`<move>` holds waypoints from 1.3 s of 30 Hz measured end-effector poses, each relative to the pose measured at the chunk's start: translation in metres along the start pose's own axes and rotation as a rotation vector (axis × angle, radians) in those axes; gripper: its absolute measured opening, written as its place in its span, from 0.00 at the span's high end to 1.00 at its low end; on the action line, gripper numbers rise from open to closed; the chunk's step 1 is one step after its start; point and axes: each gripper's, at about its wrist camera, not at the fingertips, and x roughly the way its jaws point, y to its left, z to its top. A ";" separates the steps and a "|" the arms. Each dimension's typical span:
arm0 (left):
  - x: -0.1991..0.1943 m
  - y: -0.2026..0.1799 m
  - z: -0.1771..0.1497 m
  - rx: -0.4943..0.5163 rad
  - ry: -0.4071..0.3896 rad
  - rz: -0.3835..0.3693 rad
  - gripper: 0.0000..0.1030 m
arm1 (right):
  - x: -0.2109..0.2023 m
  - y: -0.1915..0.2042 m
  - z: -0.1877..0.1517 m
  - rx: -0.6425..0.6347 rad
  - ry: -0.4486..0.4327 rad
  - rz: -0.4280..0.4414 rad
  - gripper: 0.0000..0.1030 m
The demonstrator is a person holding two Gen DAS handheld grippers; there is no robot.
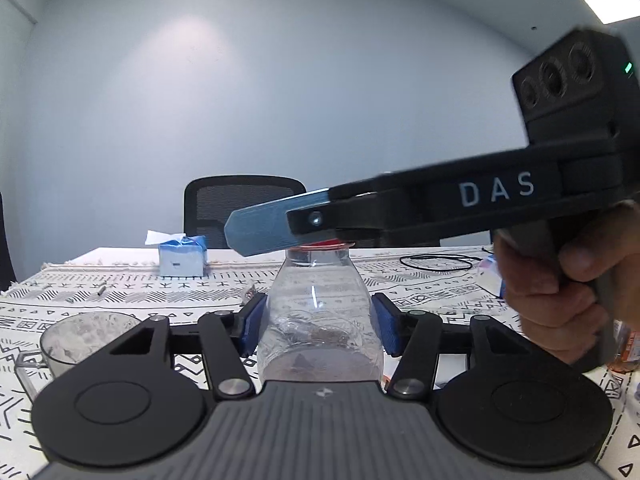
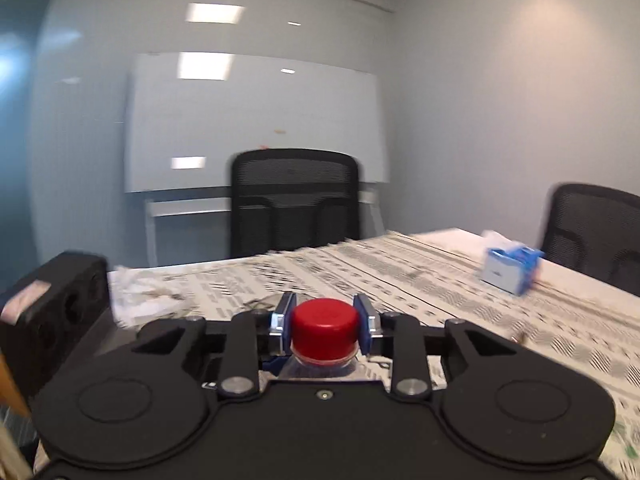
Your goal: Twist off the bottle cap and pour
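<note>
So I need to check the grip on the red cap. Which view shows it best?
The right wrist view: the red cap sits centred and unobstructed, with the right gripper shut on its sides. In the left wrist view only a red sliver shows above the bottle, hidden behind the right gripper's fingers.

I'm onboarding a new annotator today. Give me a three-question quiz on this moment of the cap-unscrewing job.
1. True or false: the left hand-held gripper is closed on the body of the clear bottle.
2. Multiple choice: the right hand-held gripper is closed on A) the blue tissue box, B) the red cap, C) the clear cup.
3. Where does the clear cup stand in the left wrist view?

Key: 1 true. 2 B. 3 On the patterned tablecloth, left of the bottle, held by neither gripper.
</note>
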 end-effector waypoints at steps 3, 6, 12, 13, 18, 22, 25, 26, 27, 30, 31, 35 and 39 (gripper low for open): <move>0.000 0.002 0.000 -0.007 0.000 -0.005 0.48 | 0.002 -0.020 0.000 0.002 -0.005 0.135 0.68; -0.001 0.001 -0.001 -0.007 -0.004 0.008 0.48 | 0.004 -0.018 0.006 0.023 0.021 0.117 0.67; -0.001 -0.005 -0.002 0.011 -0.012 0.026 0.47 | -0.006 0.031 0.015 0.067 0.039 -0.278 0.46; -0.001 -0.006 -0.003 0.014 -0.013 0.028 0.47 | -0.009 0.035 0.014 0.087 0.031 -0.308 0.46; -0.002 -0.008 -0.003 0.017 -0.019 0.044 0.47 | -0.012 0.058 0.011 0.128 0.011 -0.459 0.46; -0.001 -0.009 -0.003 0.023 -0.020 0.054 0.47 | -0.007 0.071 0.008 0.135 0.017 -0.524 0.47; -0.002 -0.011 -0.003 0.030 -0.022 0.056 0.46 | -0.003 0.078 0.006 0.135 0.018 -0.565 0.47; -0.002 -0.012 -0.003 0.029 -0.022 0.056 0.46 | -0.002 0.080 0.006 0.137 0.018 -0.573 0.47; -0.002 -0.012 -0.003 0.029 -0.022 0.056 0.46 | -0.001 0.081 0.006 0.142 0.016 -0.578 0.47; 0.000 -0.012 -0.004 0.034 -0.023 0.059 0.46 | 0.003 0.083 0.007 0.164 0.008 -0.601 0.47; 0.001 -0.012 -0.004 0.035 -0.023 0.059 0.46 | 0.005 0.083 0.008 0.171 0.005 -0.611 0.47; 0.004 -0.012 -0.004 0.038 -0.023 0.062 0.46 | 0.007 0.080 0.008 0.196 0.007 -0.643 0.47; 0.005 -0.012 -0.005 0.041 -0.023 0.065 0.46 | 0.012 0.077 0.006 0.219 0.013 -0.650 0.49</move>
